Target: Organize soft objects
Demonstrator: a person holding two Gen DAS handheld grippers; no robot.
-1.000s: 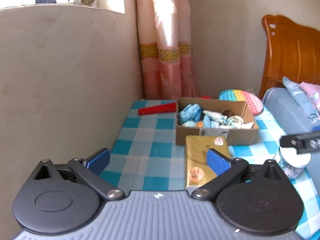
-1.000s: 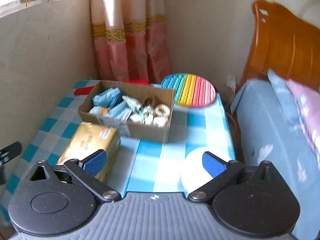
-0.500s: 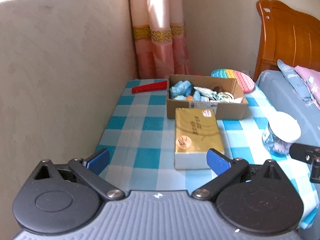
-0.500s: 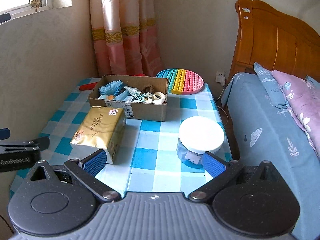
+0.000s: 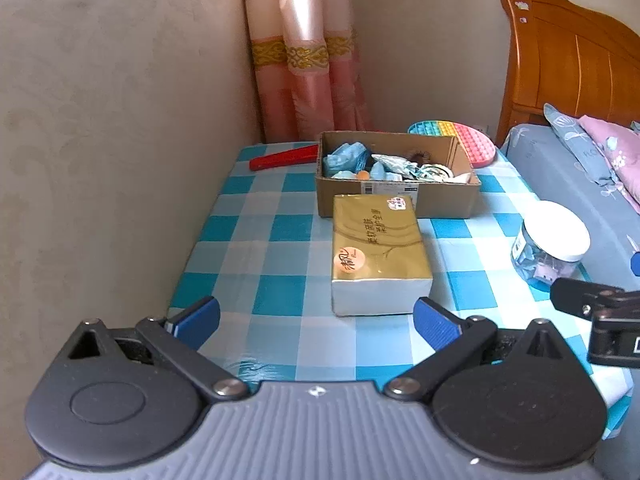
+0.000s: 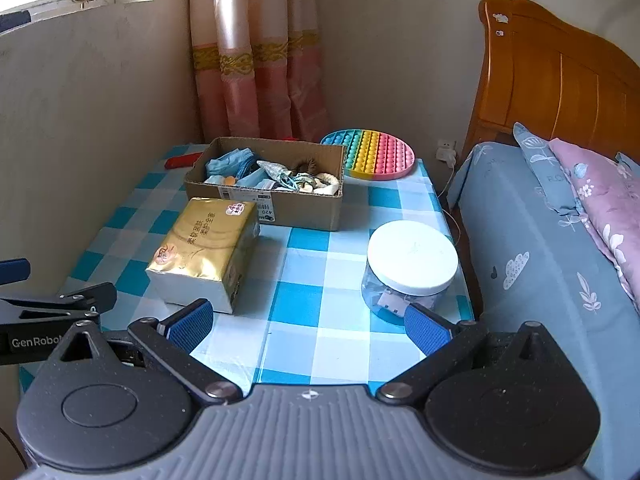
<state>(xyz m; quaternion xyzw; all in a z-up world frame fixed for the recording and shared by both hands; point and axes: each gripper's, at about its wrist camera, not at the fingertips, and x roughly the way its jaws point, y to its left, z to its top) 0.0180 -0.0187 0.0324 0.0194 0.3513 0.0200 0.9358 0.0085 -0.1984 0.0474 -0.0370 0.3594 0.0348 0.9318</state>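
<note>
Both tongs have drawn back from the surface (image 5: 276, 248) since a second ago, so you now see the whole layout instead of a close view of the box (image 6: 276, 204) and pack. Your left tongs (image 5: 316, 322) hang open and empty over the near edge, with the gold tissue pack (image 5: 378, 248) lying flat just ahead, slightly toward the right pad. Your right tongs (image 6: 308, 322) are also spread wide and hold nothing; the pack (image 6: 208, 248) sits ahead to their left and the white-lidded jar (image 6: 410, 268) just beyond the right pad. The box stands behind the pack, seemingly touching it, already holding blue cloths and other soft bits; a red tool (image 5: 286, 157) and a rainbow pop mat (image 6: 372, 154) lie at the far end. Judging by this, the pack is the soft thing left to sort, and the left tongs are best placed for it. Come in low and square to its short near face, centre the pack between the pads, and close across its width rather than on a corner. It will likely give under pressure, so squeeze slowly until the wrapper dimples and stop there. Lift straight up before moving toward the box, which looks fairly full, so aim for the clearest part. Keep the right tongs wide of the jar.
</note>
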